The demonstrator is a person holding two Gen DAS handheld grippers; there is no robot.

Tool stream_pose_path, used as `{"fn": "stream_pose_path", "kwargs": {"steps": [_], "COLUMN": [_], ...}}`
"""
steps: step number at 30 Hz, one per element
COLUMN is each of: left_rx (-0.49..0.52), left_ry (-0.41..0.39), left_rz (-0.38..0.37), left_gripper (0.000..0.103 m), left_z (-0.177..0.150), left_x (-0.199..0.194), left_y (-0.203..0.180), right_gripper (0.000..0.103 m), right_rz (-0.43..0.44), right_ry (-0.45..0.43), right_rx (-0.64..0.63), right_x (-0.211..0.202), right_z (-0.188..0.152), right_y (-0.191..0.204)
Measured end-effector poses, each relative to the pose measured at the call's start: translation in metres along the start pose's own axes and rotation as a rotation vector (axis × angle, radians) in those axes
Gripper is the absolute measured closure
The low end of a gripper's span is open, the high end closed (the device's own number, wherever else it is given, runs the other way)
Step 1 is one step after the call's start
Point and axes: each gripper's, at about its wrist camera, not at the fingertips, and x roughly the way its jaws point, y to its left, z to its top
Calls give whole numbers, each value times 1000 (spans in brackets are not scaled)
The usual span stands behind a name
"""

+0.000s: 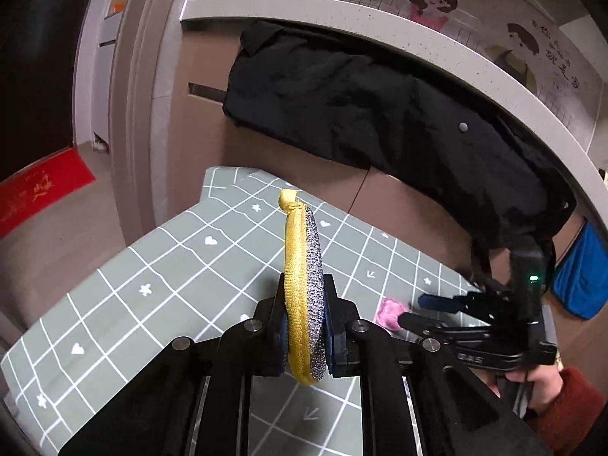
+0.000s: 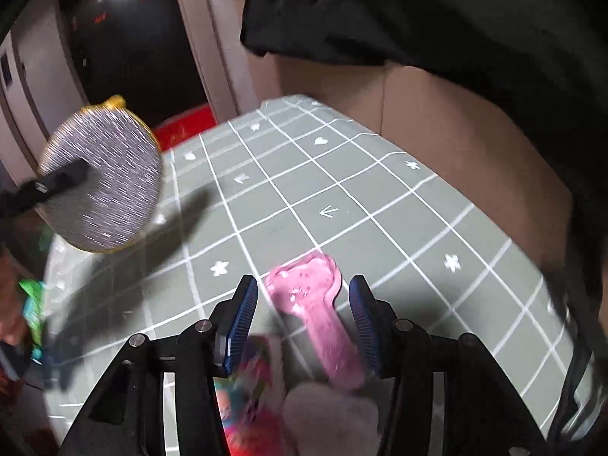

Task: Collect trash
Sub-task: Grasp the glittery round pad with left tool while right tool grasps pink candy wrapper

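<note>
The tabletop (image 2: 380,197), under a grey-green grid cloth, carries the trash. It stands against a brown cabinet front over which a black coat (image 1: 380,114) hangs from the ledge above, so the working room lies toward the near side.

The round scrubber (image 1: 304,288), yellow on one face and silver mesh on the other, is held on edge and clear of the cloth. The left claw (image 1: 304,326) is pressed together on its lower part, one pad on each flat face. That suits a thin disc: pinched across its thickness, it cannot easily slip or swing. In the right wrist view it hangs off to the left (image 2: 102,178), out of the other claw's way.

The pink wrapper (image 2: 315,304) lies flat on the cloth, its length running along the right claw's line of sight. The right claw (image 2: 304,319) stands spread with a blue pad on either side of it, neither pad touching. I judge it is lined up to close across the narrow width next.

A colourful packet (image 2: 247,387) lies blurred just below, still on the cloth.
</note>
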Motion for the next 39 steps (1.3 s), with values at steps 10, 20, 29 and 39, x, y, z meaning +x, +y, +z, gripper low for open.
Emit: {"fn": "stream_pose_path", "kwargs": {"steps": [10,20,29,39], "left_rx": [20,92,113,207], "left_ry": [-9,-106,-97,-170], "left_rz": [14,-27,-50,-69], "left_gripper": [89,89,89,89], "left_z": [-3,7,-1,-3], "left_x": [-4,-51,-66,-85], "left_y": [-9,-67,-92,-150], "right_gripper": [57,71,71,71], "right_rz": [-81,-146,-156,-218], "right_ry": [35,-189,-208,-351], "right_rx": [-89,-21,22,72], "right_x": [20,-102,-147,-223], "right_z": [6,-5,-46,-70], "right_y": [16,16,-2,-11]}}
